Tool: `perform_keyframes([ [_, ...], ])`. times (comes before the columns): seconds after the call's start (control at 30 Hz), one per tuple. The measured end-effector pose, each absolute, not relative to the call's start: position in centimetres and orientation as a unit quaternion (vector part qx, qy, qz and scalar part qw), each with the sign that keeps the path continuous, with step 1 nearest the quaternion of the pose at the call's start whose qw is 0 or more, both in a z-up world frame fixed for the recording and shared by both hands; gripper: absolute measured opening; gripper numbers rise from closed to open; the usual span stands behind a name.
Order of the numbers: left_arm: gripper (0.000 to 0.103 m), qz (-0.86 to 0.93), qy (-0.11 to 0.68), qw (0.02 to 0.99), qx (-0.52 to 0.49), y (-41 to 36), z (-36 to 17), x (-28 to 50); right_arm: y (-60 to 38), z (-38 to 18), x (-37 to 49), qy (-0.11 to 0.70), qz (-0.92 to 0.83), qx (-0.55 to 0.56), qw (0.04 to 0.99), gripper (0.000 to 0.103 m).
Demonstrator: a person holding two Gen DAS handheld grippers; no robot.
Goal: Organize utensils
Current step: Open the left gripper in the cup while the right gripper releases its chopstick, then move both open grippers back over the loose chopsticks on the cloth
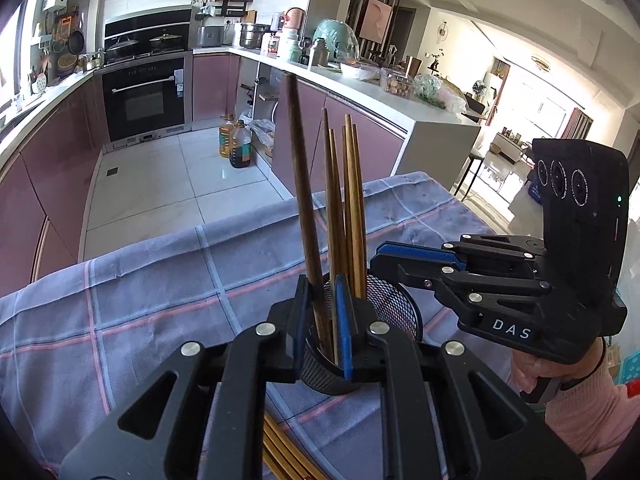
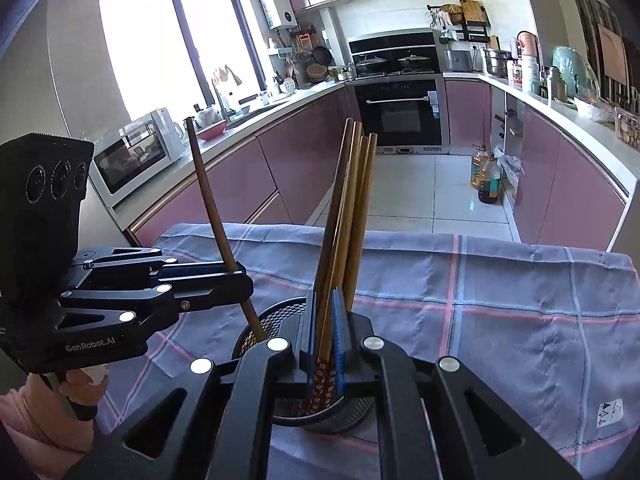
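1. At the near edge of the surface, loose yellowish chopsticks (image 1: 280,454) lie flat on the checked cloth (image 1: 160,300), partly hidden under the left gripper (image 1: 322,286).
2. The left gripper's fingers (image 1: 343,320) stand slightly apart around a single dark chopstick (image 1: 300,168). The stick lies against one pad, and a sliver of mesh shows between it and the other pad. It tilts to the left, with its lower end inside the black mesh holder (image 1: 396,304).
3. The right gripper (image 2: 324,300) has its fingers (image 2: 339,320) clamped on a bundle of chopsticks (image 2: 352,200), which is lighter brown with red patterned lower ends. The bundle stands nearly upright, and those ends reach down into the same holder.
4. The holder stands on the cloth just beyond both grippers, well back from the far edge of the surface.
5. A hand (image 1: 528,372) in a pink sleeve grips the right gripper's handle, seen from the left wrist camera. Another hand (image 2: 84,380) holds the left gripper's handle.
6. Past the far edge lies a tiled floor, where oil bottles (image 1: 240,144) stand beside pink cabinets.
7. Farthest back are a built-in oven (image 1: 144,100) and a white microwave (image 2: 132,152) on the counter under the window.
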State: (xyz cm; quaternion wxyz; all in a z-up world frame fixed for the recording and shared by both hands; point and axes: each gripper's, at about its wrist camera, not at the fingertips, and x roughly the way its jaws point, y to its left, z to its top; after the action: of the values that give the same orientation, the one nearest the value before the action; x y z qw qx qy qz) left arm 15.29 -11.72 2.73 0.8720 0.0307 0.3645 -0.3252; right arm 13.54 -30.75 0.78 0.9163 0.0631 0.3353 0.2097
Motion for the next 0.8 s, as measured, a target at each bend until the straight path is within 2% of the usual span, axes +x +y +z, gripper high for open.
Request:
perform_keyframes([
  [0.07, 0.017, -0.326, 0.359, 0.874, 0.026, -11.4, 2.9, 15.0, -30.7, 0.8, 13.2, 0.332, 0.211, 0.063, 0.917, 0.008],
  [0.2, 0.017, -0.326, 0.346, 0.879, 0.021, -10.7, 3.4, 14.6, -30.6, 1.1, 12.5, 0.323, 0.213, 0.061, 0.92, 0.015],
  [0.47, 0.018, -0.315, 0.338, 0.887, 0.007, -9.1, 3.3, 13.8, -29.7, 1.3, 10.4, 0.314, 0.237, 0.054, 0.918, 0.021],
  [0.53, 0.027, -0.309, 0.333, 0.891, 0.004, -8.3, 3.2, 13.2, -29.2, 1.5, 9.6, 0.31, 0.251, 0.05, 0.915, 0.026],
  [0.7, 0.036, -0.279, 0.319, 0.906, 0.006, -5.7, 2.6, 11.2, -27.7, 1.7, 7.3, 0.304, 0.289, 0.037, 0.907, 0.029],
  [0.8, 0.042, -0.26, 0.315, 0.913, 0.008, -4.0, 2.1, 9.9, -26.7, 0.9, 6.2, 0.31, 0.309, 0.036, 0.898, 0.036],
])
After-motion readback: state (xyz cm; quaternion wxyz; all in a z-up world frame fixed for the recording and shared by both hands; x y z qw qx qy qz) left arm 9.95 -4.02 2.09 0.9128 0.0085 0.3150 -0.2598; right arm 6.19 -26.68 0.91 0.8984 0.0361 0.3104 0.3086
